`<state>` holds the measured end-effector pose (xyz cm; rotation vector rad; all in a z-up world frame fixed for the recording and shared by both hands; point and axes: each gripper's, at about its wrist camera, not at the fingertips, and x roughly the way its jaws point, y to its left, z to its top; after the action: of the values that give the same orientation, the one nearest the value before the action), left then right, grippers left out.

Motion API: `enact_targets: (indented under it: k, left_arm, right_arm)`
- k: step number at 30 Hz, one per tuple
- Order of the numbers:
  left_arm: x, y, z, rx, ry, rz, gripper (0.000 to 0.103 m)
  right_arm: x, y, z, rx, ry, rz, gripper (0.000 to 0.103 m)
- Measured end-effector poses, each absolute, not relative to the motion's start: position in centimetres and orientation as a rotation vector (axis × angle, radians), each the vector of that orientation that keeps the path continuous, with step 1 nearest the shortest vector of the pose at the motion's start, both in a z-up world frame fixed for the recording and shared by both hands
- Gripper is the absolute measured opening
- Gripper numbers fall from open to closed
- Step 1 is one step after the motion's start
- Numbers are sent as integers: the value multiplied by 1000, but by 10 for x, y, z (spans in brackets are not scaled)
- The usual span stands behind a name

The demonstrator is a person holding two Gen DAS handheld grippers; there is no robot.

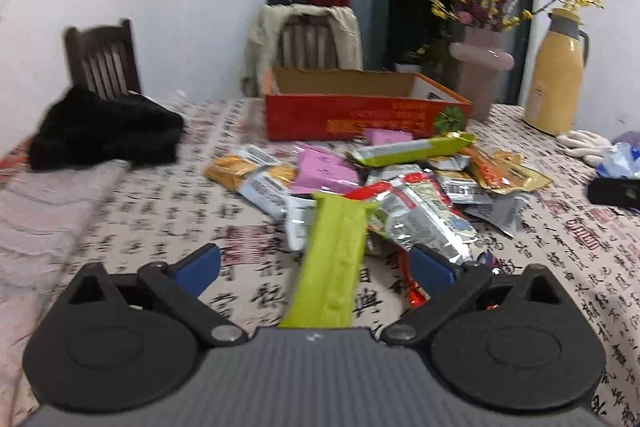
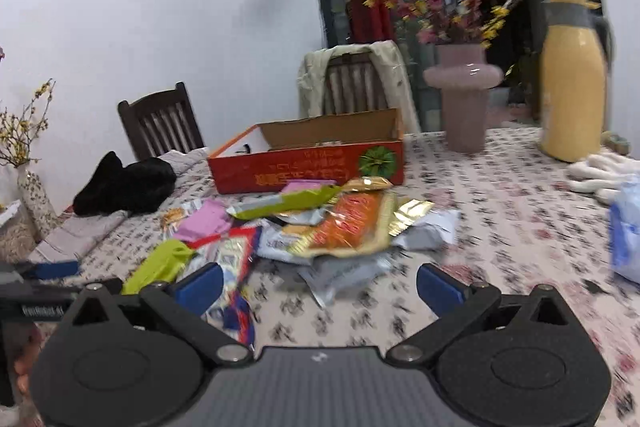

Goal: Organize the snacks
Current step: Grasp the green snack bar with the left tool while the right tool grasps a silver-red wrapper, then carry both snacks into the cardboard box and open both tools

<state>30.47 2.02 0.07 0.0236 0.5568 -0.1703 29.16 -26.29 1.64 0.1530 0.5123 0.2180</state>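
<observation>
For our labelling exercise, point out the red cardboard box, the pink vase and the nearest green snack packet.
Red cardboard box (image 1: 352, 117): left wrist view, on its printed front wall.
Pink vase (image 2: 464, 107): right wrist view, on its body below the wide collar.
Green snack packet (image 1: 332, 255): left wrist view, on the middle of the wrapper.

A black garment (image 1: 106, 127) lies at the table's left edge by a dark wooden chair (image 1: 104, 61). A pink vase (image 2: 464, 95) of yellow and pink blossoms stands near a yellow thermos (image 1: 558, 71), with white gloves (image 1: 584, 143) just beside it.
</observation>
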Motion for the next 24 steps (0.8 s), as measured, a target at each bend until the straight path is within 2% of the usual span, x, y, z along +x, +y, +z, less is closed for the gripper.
enact_targets:
  k: [2,4,7,9,12,15,17,19,20,24]
  left_arm:
    - [316,19,-4,21,583,-186,90]
    - [327,18,-9,8,622,-195,70]
    - [338,20,-18,-24,665,-226,54]
    - [342,22,-21,-27,679,-241,50]
    - [344,25,-24,-25,687,-271,50]
    - [344,28,-26,-29,685,-287,40]
    - [343,28,-26,-31,682,-284,39]
    - [341,28,-24,-25,673,-280,38]
    - [340,28,-23,-25,671,-278,38]
    - [328,28,-15,-23,645,-258,38]
  right_arm:
    - [307,-252,16,144,535,260,95]
    - [319,-232,12,104,555,315,92]
    - [334,-199,3,36,593,404,84]
    - [343,-181,-5,0,625,439,75]
    - [357,-166,-14,-1,669,452,73]
    - [364,-156,-20,10,682,472,72]
    - [367,-151,-23,10,693,472,70]
    - [367,-147,-25,7,693,472,65]
    - [367,-147,-26,10,697,476,58]
    - [363,-148,-24,5,691,467,49]
